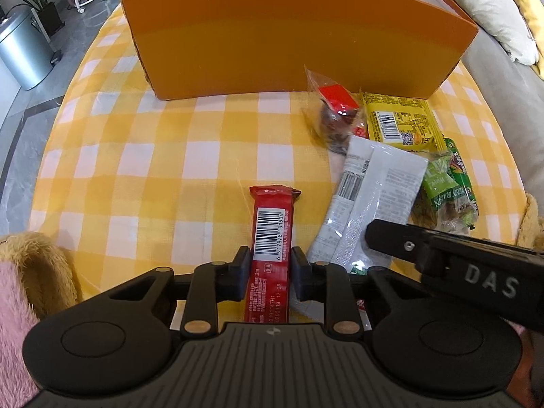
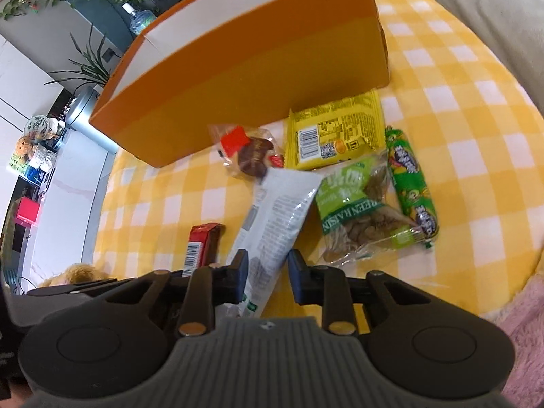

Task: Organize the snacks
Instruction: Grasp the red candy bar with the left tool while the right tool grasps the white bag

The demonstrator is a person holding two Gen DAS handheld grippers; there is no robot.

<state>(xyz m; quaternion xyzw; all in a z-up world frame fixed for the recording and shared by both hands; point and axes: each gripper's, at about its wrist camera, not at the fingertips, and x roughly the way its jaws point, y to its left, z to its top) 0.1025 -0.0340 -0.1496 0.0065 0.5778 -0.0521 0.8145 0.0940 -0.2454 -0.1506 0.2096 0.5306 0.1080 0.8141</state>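
Snacks lie on the yellow-checked table [image 1: 204, 156] in front of an orange box [image 1: 299, 40] at the far side. Left gripper [image 1: 270, 268] is clenched on a red bar [image 1: 272, 238]. Right gripper [image 2: 267, 273] straddles a white packet [image 2: 275, 210], its jaws not visibly pressing it. Crowding the far right are a clear candy bag [image 1: 335, 115], a yellow packet [image 1: 401, 122], a green raisin bag [image 2: 360, 214] and a green roll [image 2: 411, 183], overlapping each other.

Orange box [image 1: 272, 40], yellow-and-white checked cloth [image 1: 153, 156], red bar [image 1: 270, 238], green raisin bag [image 2: 357, 210].
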